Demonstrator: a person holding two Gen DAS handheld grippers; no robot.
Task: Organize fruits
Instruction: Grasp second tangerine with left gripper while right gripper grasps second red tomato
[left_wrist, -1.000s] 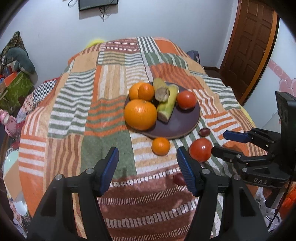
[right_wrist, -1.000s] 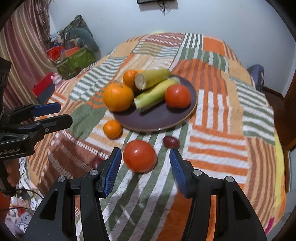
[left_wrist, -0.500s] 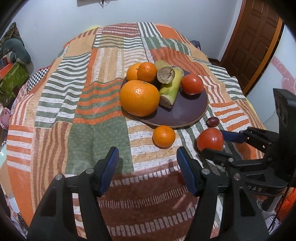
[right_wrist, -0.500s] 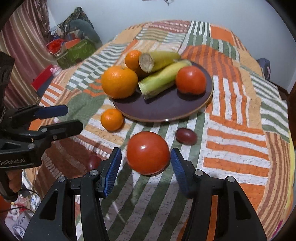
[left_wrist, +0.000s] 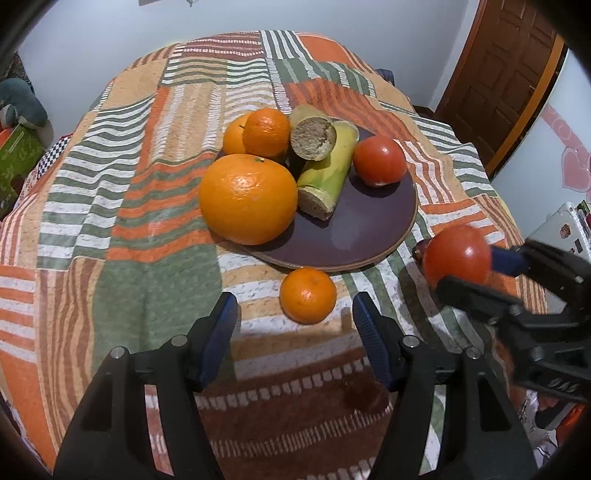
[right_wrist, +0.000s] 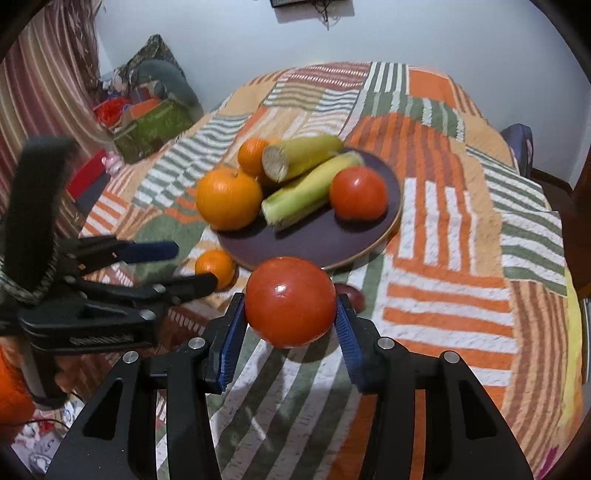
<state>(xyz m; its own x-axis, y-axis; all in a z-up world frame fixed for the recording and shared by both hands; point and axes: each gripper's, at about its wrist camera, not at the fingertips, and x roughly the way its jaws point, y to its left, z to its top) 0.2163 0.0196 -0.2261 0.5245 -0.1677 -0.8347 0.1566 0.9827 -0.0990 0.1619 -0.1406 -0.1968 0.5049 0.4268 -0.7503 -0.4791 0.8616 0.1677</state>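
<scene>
My right gripper (right_wrist: 290, 314) is shut on a red tomato (right_wrist: 290, 302) and holds it above the striped cloth, just in front of the dark plate (right_wrist: 388, 225); the tomato also shows in the left wrist view (left_wrist: 457, 254). The plate (left_wrist: 369, 236) holds a big orange (left_wrist: 248, 199), two smaller oranges (left_wrist: 266, 132), two corn cobs (left_wrist: 325, 173) and another tomato (left_wrist: 379, 161). My left gripper (left_wrist: 294, 318) is open, its fingers either side of a small loose orange (left_wrist: 308, 295) lying on the cloth just ahead of the tips.
A small dark red fruit (right_wrist: 352, 293) lies on the cloth behind the held tomato. The patchwork cloth (left_wrist: 129, 206) covers a round table. Boxes and clutter (right_wrist: 147, 125) stand by the left wall; a wooden door (left_wrist: 509, 74) is at the right.
My right gripper closed on the tomato and lifted it off the cloth toward the plate. My left gripper moved forward, closer to the small loose orange, still open.
</scene>
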